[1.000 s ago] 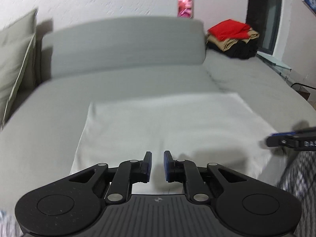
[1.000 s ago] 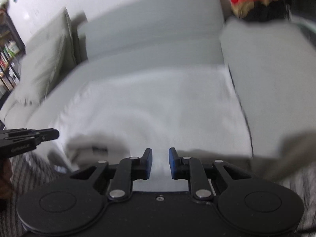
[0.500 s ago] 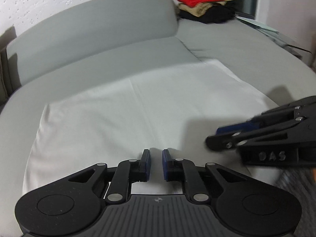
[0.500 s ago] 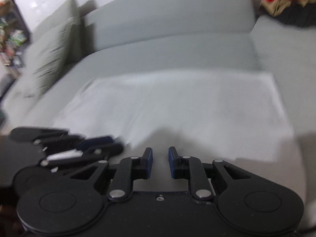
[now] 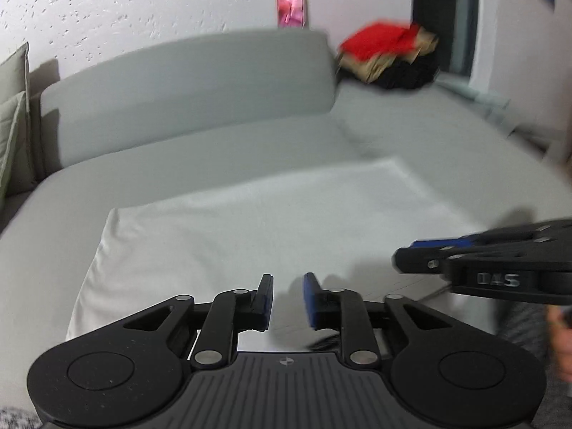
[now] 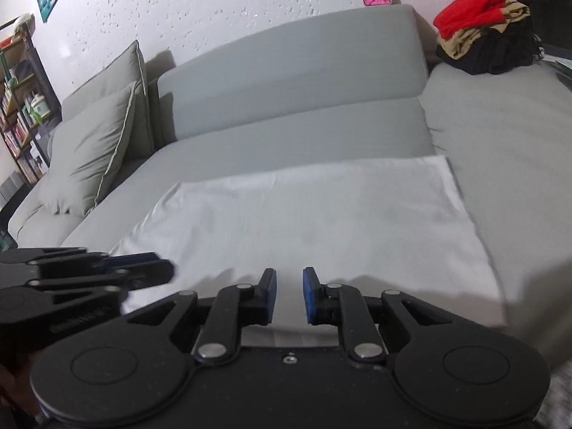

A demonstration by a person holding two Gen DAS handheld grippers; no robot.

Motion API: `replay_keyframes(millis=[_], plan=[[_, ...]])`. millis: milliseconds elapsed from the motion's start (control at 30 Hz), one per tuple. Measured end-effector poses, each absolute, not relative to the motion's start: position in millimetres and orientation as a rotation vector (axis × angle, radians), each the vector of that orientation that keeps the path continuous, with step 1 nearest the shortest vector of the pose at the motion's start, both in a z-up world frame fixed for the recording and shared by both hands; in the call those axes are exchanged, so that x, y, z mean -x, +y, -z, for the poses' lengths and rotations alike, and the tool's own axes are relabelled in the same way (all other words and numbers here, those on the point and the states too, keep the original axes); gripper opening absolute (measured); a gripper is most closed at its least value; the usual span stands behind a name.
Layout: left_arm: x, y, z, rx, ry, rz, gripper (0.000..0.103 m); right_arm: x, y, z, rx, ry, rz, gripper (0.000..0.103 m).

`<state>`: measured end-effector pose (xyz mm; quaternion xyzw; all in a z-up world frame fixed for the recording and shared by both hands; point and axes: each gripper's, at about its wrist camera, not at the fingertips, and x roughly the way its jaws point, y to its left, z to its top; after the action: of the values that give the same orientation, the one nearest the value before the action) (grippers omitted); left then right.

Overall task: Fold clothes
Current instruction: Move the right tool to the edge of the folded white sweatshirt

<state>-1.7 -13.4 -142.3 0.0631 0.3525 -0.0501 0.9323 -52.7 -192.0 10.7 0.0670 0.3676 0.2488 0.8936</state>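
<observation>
White: 1 flat cloth (image 6: 304, 221), 2 grippers, perhaps 3 piled garments (image 6: 482, 21).

A grey sofa (image 6: 500, 150) carries everything here. A white cloth (image 6: 304, 221) lies spread flat on its seat, with one side edge along the seam between two seat sections. A grey cushion (image 6: 89, 150) leans in the left corner. At the far right corner sits a pile of clothes (image 6: 482, 35), red on top, tan and black beneath.
</observation>
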Motion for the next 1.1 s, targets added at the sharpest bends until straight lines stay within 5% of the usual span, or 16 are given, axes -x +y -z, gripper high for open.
replay_keyframes(millis=[300, 433, 567, 933, 1100], plan=[[40, 15, 153, -0.144, 0.972, 0.078, 0.023, 72, -212, 5, -0.079, 0.976, -0.500, 0.016], [46, 51, 139, -0.015, 0.852, 0.022, 0.024, 82, -238, -1, -0.238, 0.903, -0.535, 0.029], [34, 83, 124, 0.064, 0.676, -0.089, 0.024, 72, -237, -6, -0.253, 0.751, -0.547, 0.022], [25, 124, 151, -0.018, 1.002, -0.418, 0.012, 53, -247, 14, -0.148, 0.820, -0.340, 0.012], [62, 114, 116, 0.053, 0.787, -0.330, 0.015, 66, -290, 9, -0.344, 0.824, -0.287, 0.026]])
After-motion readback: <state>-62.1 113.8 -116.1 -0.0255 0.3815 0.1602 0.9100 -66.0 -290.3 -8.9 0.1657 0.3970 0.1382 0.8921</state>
